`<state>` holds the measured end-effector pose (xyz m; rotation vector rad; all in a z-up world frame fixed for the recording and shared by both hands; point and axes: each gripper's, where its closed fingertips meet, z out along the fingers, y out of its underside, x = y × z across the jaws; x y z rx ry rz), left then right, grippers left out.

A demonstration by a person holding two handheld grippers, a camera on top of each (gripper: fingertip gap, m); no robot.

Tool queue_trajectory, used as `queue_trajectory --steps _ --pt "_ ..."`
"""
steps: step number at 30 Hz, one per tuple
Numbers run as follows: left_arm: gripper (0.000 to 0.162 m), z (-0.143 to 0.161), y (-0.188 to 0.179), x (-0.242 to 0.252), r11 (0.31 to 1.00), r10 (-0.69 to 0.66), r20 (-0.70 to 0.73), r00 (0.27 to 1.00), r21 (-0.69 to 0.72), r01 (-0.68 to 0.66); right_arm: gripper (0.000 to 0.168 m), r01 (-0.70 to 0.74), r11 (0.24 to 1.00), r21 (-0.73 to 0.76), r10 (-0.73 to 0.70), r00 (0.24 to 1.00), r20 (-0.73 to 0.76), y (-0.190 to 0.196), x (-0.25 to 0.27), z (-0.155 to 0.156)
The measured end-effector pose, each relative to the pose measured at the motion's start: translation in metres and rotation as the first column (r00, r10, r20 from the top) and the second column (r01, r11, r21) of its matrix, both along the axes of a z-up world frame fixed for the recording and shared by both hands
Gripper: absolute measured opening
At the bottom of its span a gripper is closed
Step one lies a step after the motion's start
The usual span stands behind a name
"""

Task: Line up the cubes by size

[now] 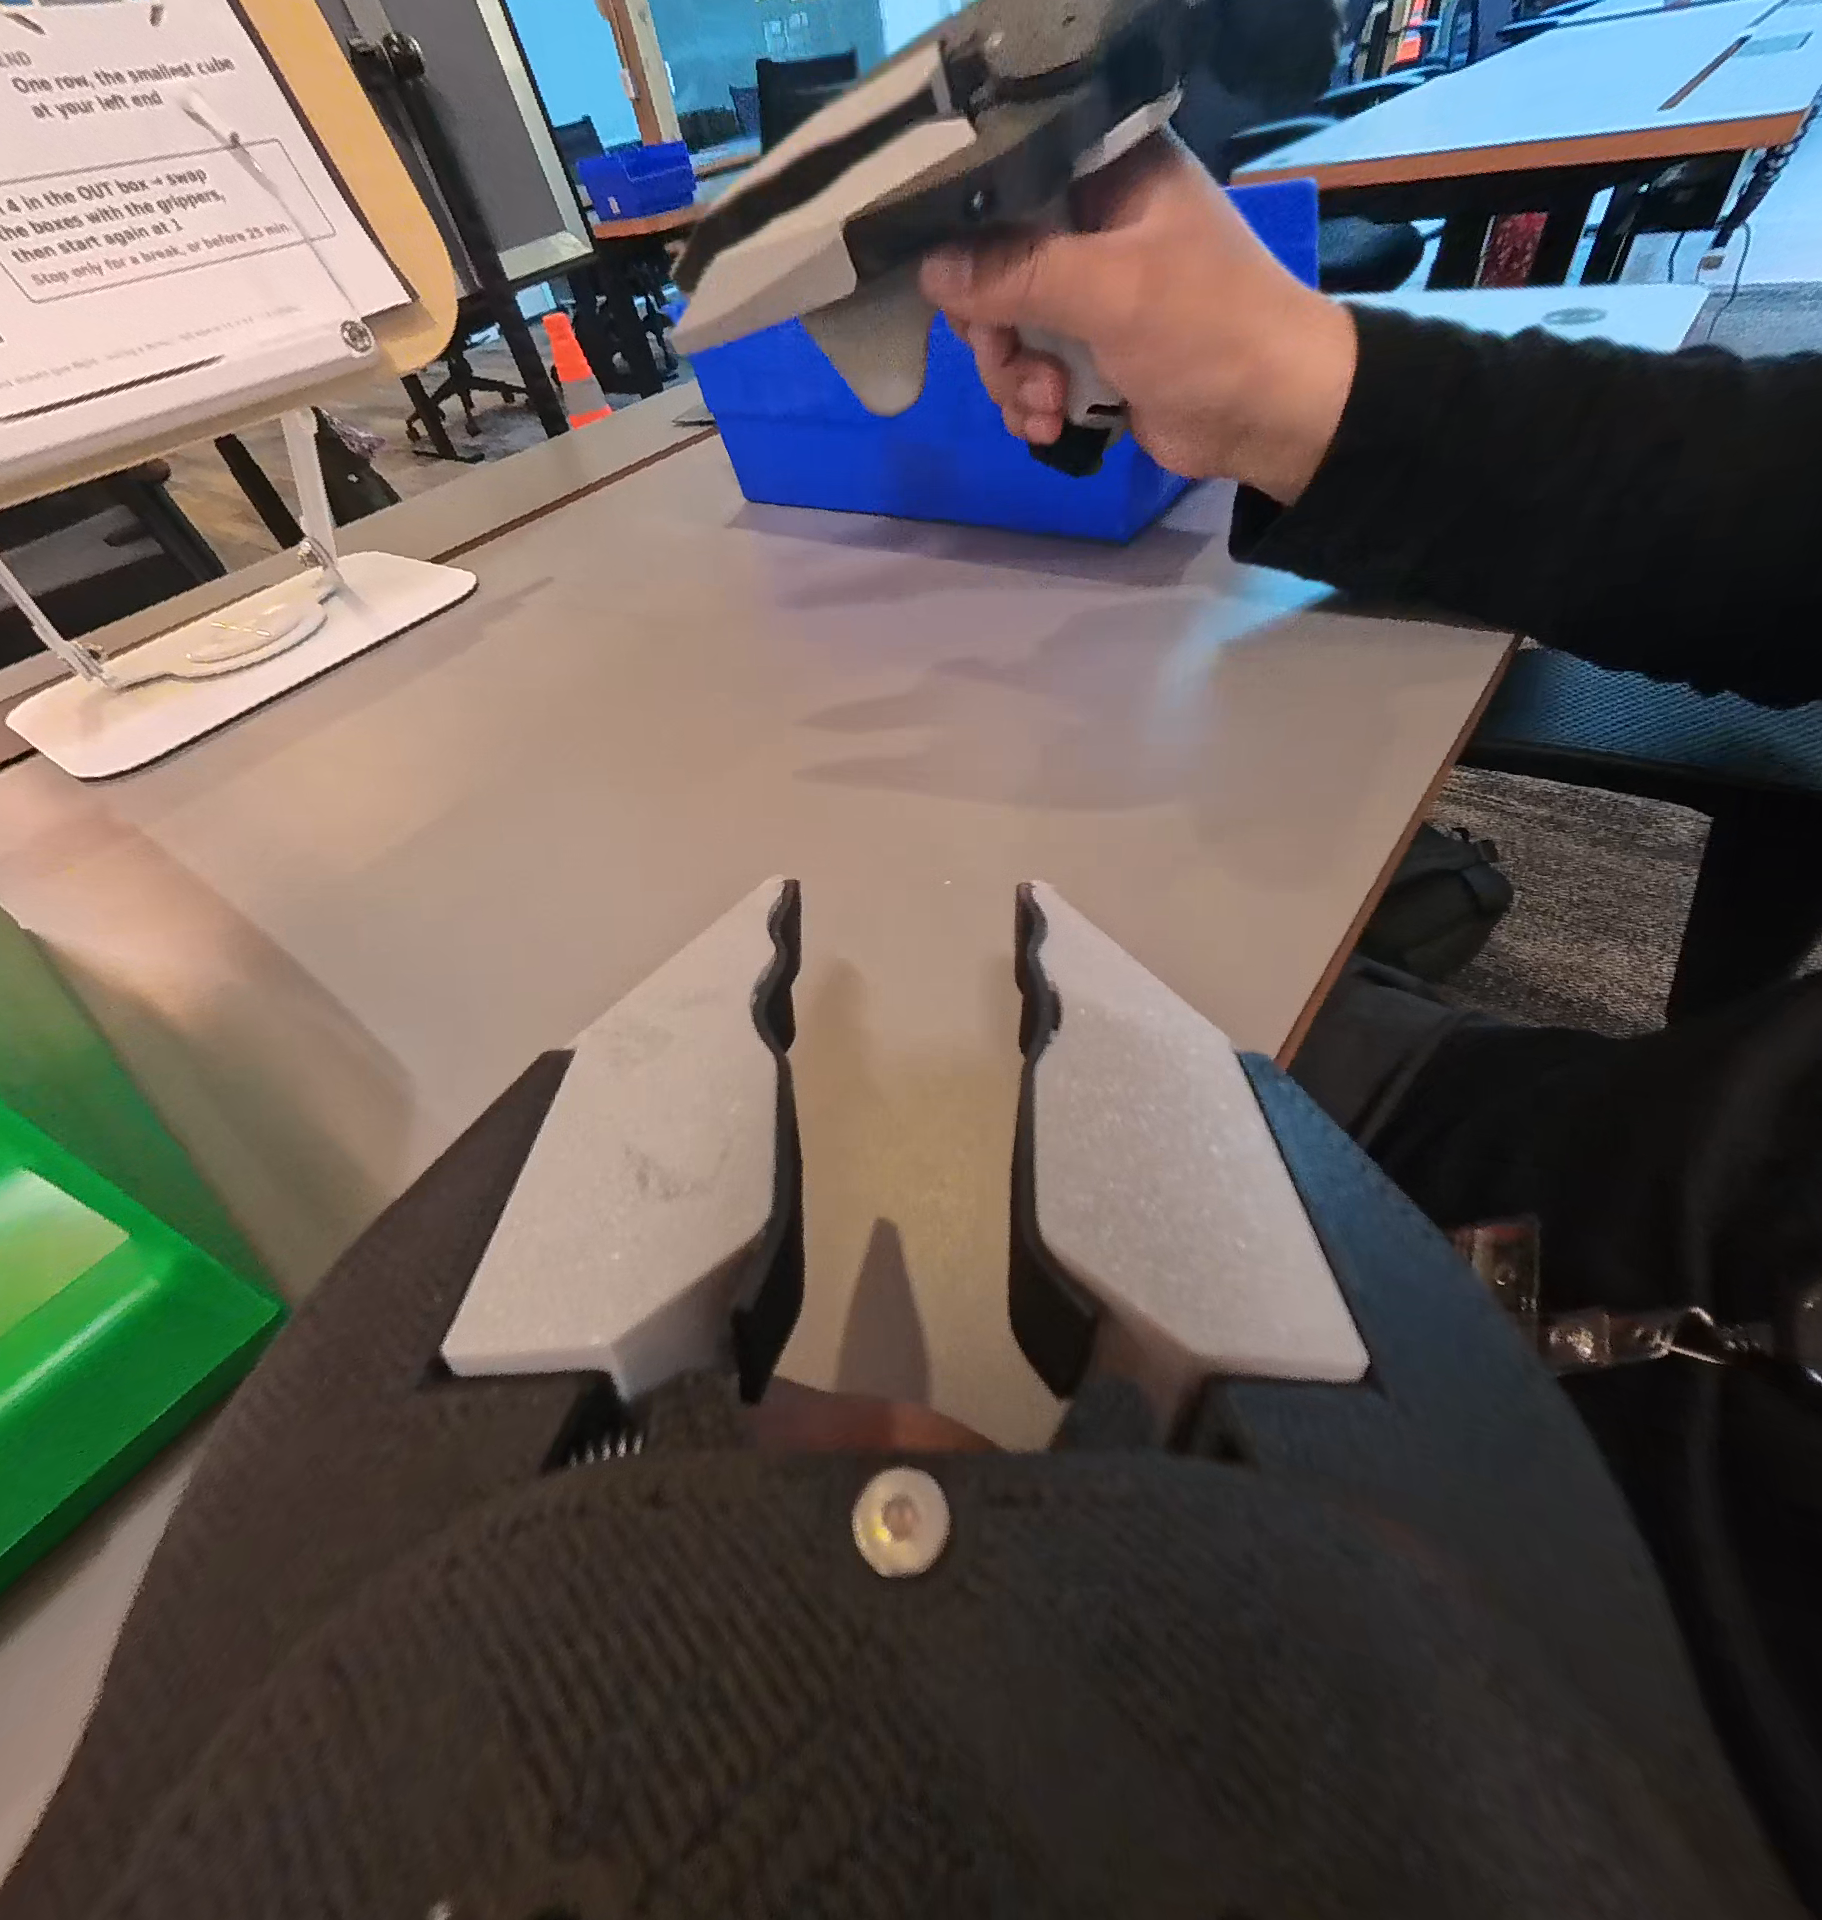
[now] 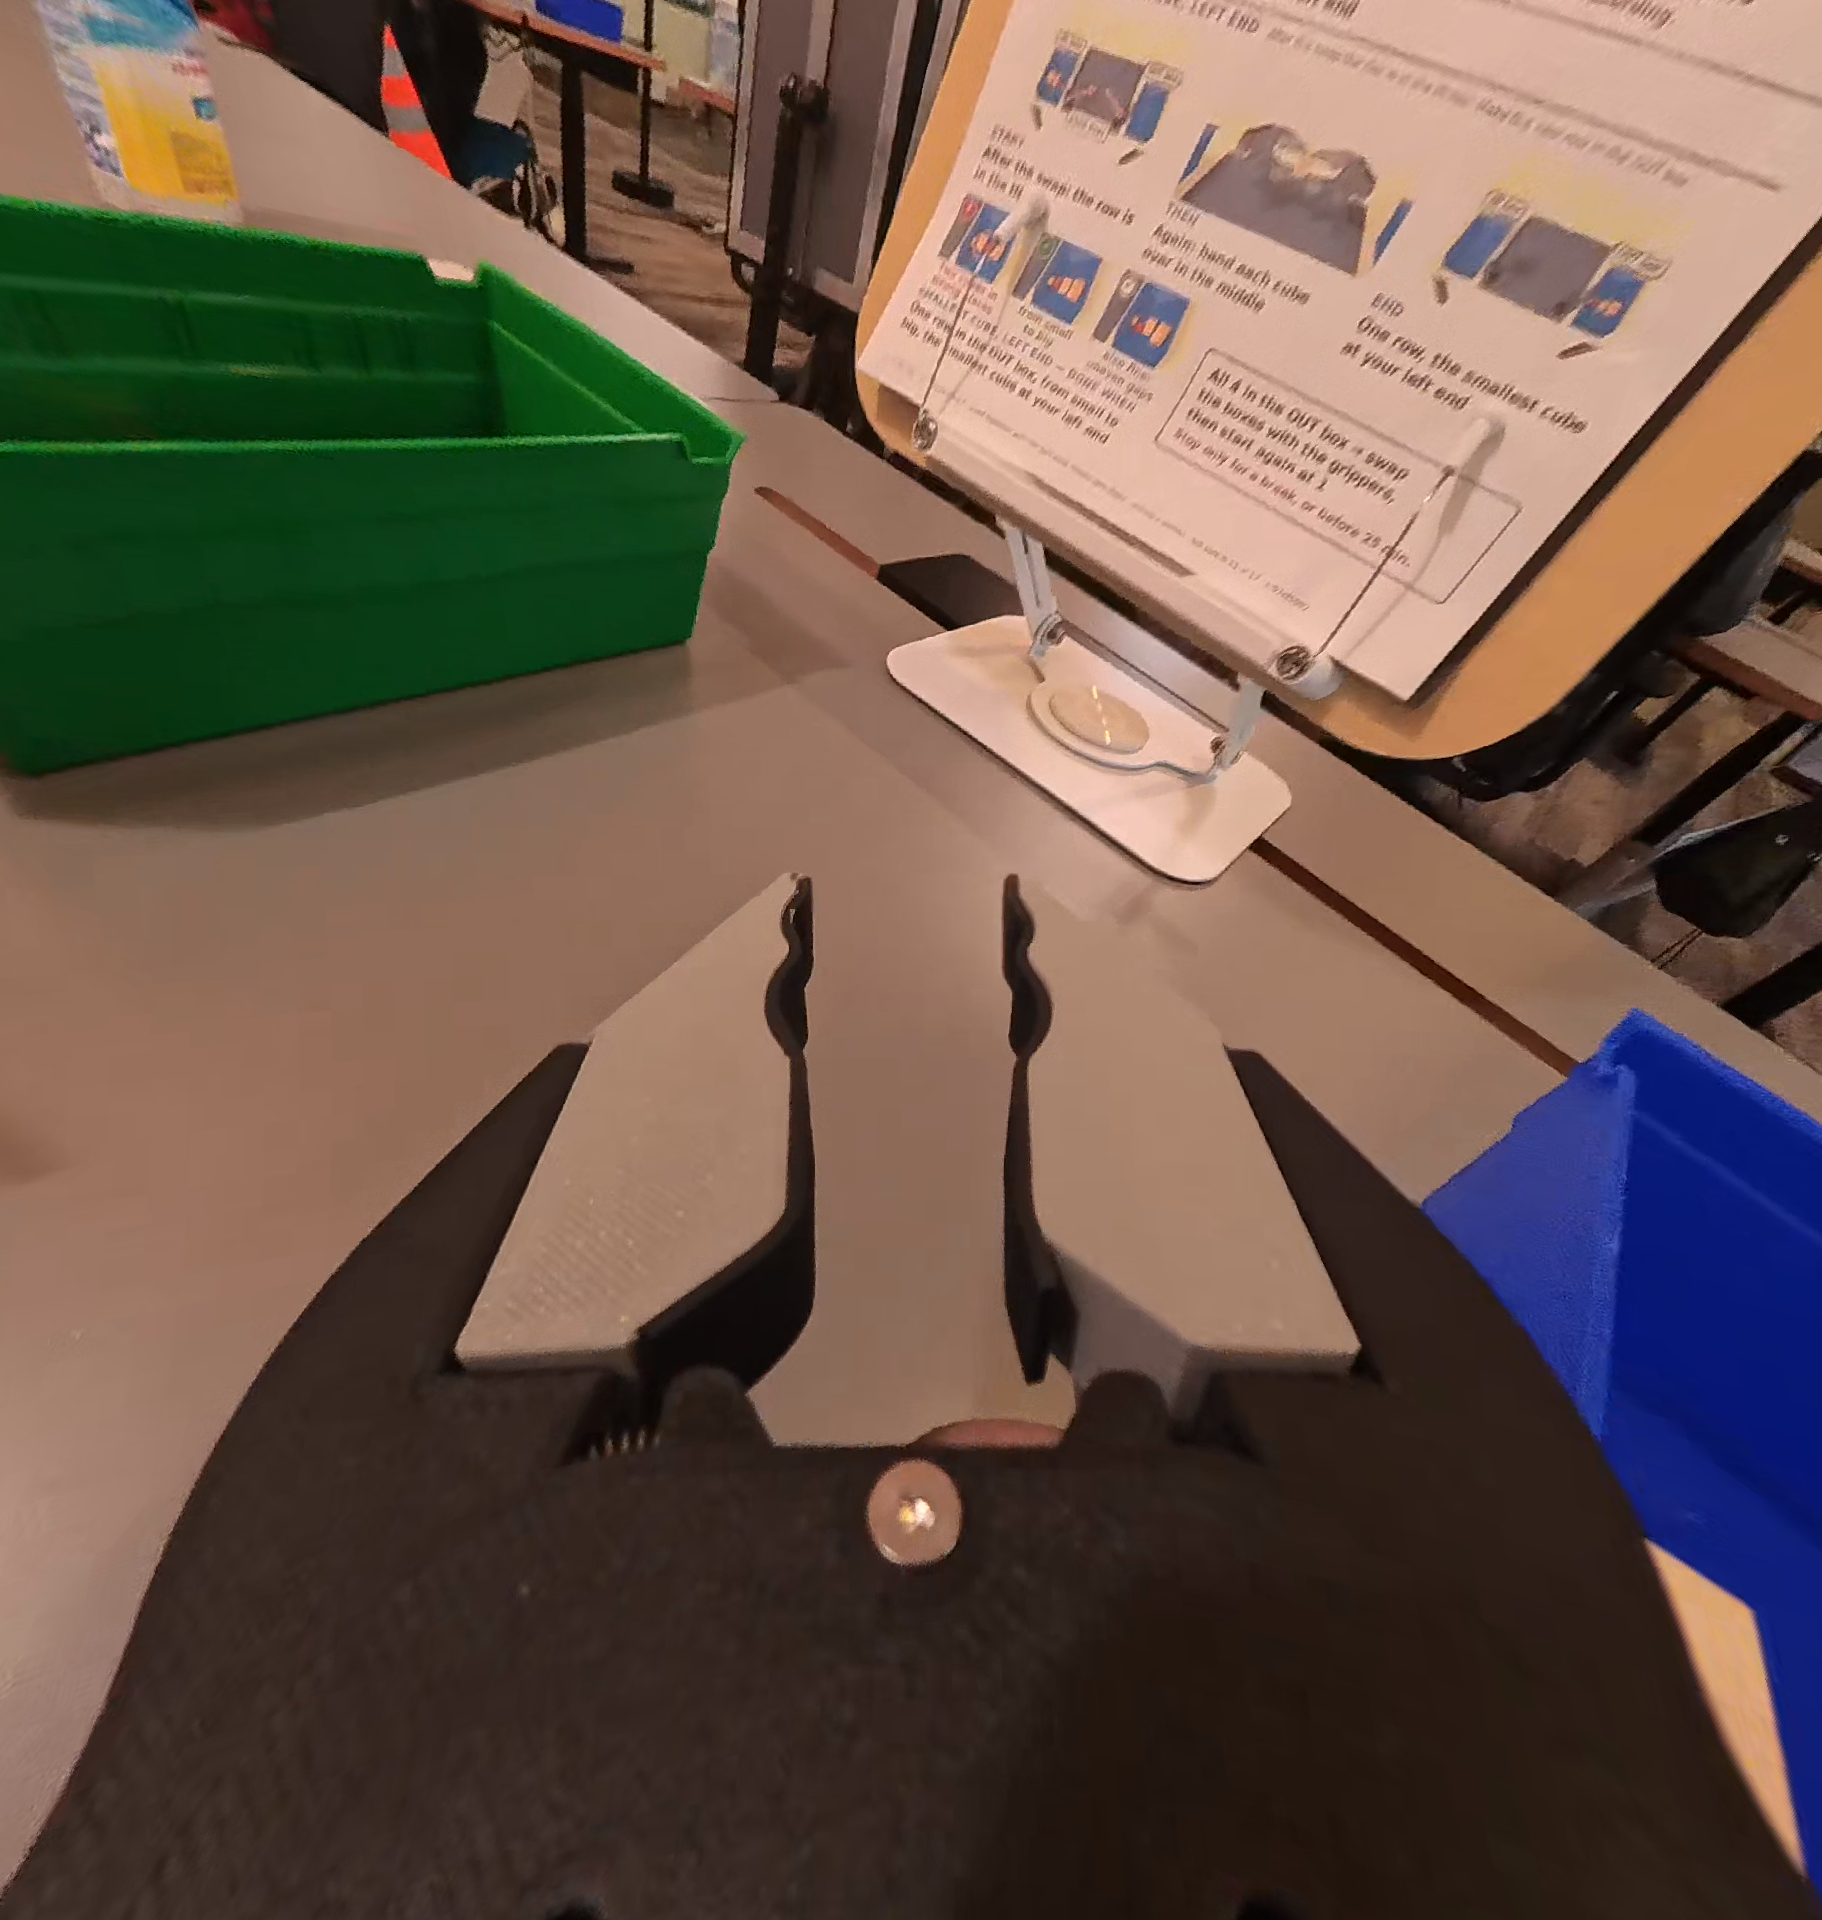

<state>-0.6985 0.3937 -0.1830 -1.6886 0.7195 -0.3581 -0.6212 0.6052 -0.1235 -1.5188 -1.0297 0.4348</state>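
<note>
Both tools empty, no cube in sight

Left tool [image 1: 907, 914] and right tool [image 2: 905, 909] hang spread over the bare grey tabletop [image 1: 678, 727]; next, I judge, a reach into the green plastic bin [image 2: 387, 499] at upper left or the blue plastic bin [image 2: 1717, 1299] at right; the white document stand [image 2: 1094, 748] crowds the middle.

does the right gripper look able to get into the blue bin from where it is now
Probably yes. The right gripper is open, holds nothing, and hangs in the air with the blue bin just to its right. Nothing shows between them. The bin's inside is hidden here, so no cube can be confirmed.
</note>
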Motion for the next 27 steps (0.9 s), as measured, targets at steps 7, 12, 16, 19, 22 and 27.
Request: queue_trajectory --steps 7,12,16,19,22,27 --pt "0.039 -0.006 0.0 0.003 1.0 -0.008 -0.027 1.0 -0.009 0.008 0.033 0.0 0.999 -0.045 0.0 1.0 0.0 0.004 0.003 -0.017" --pt "0.038 -0.006 -0.001 0.006 1.0 -0.012 -0.035 0.999 -0.001 0.012 0.035 0.008 0.999 -0.038 -0.007 1.0 0.029 0.006 0.001 -0.025" --pt "0.039 -0.003 -0.001 0.006 1.0 -0.013 -0.016 1.0 0.0 0.013 0.037 -0.01 0.999 -0.053 0.011 1.0 0.014 0.003 -0.001 -0.025" --pt "0.042 0.001 -0.001 0.004 1.0 -0.011 0.003 1.0 -0.002 0.011 0.04 -0.014 0.998 -0.055 0.014 1.0 0.007 0.003 -0.002 -0.025" --pt "0.048 0.019 -0.001 -0.005 1.0 -0.005 0.062 0.998 0.011 0.005 0.045 -0.018 0.999 -0.046 0.018 1.0 0.001 0.003 -0.003 -0.025" --pt "0.054 0.082 0.003 -0.042 0.998 0.017 0.232 0.973 0.06 -0.032 0.054 -0.024 0.998 -0.064 0.024 1.0 0.002 0.002 -0.006 -0.028"
